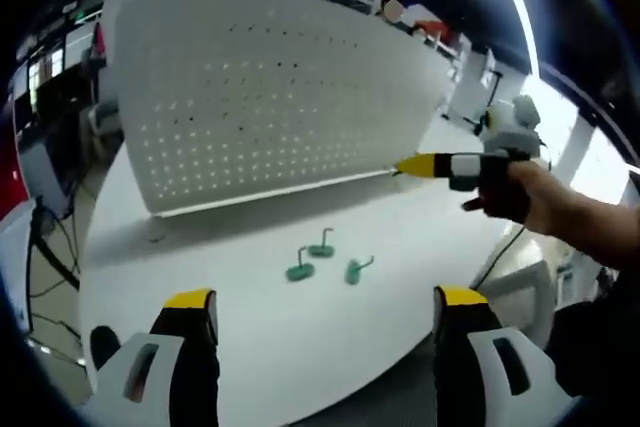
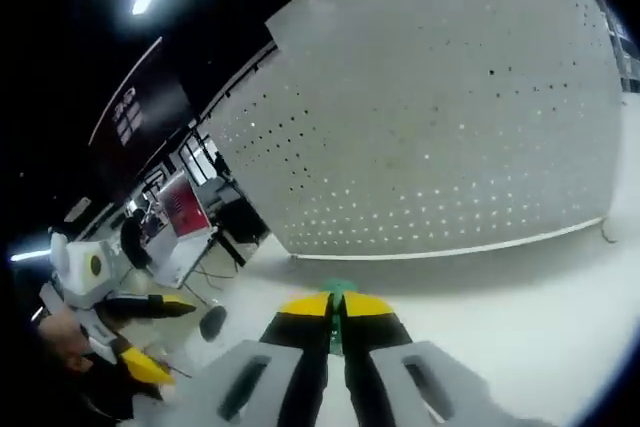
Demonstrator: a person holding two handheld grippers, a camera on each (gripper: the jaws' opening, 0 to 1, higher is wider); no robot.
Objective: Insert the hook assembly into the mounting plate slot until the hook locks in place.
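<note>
A small green hook (image 2: 337, 299) is sitting between the yellow tips of the right gripper (image 2: 337, 309), low in the middle of the right gripper view. The fingers are pressing shut on it, and just a bit of green is peeking out, so I cannot tell how the hook is turned. The big white board full of little holes (image 2: 440, 137) is filling the upper right of that view. The hook is pointing at the board but is not touching it yet. So the picking up looks done, and the pushing in and locking are still waiting.

In the left gripper view, the right gripper (image 1: 400, 166) is showing at the right of the frame, with a hand (image 1: 528, 197) holding it close to the bottom edge of the board (image 1: 270, 97). Three more green hooks (image 1: 322, 260) are lying on the white table (image 1: 250, 317) in the lower middle, well apart from the board. The left gripper (image 1: 325, 302) is hanging over the table at the bottom of the frame, with its fingers wide open and holding nothing.

Nothing is standing between the hook and the board. Desks and other room things are sitting far off at the frame edges.
</note>
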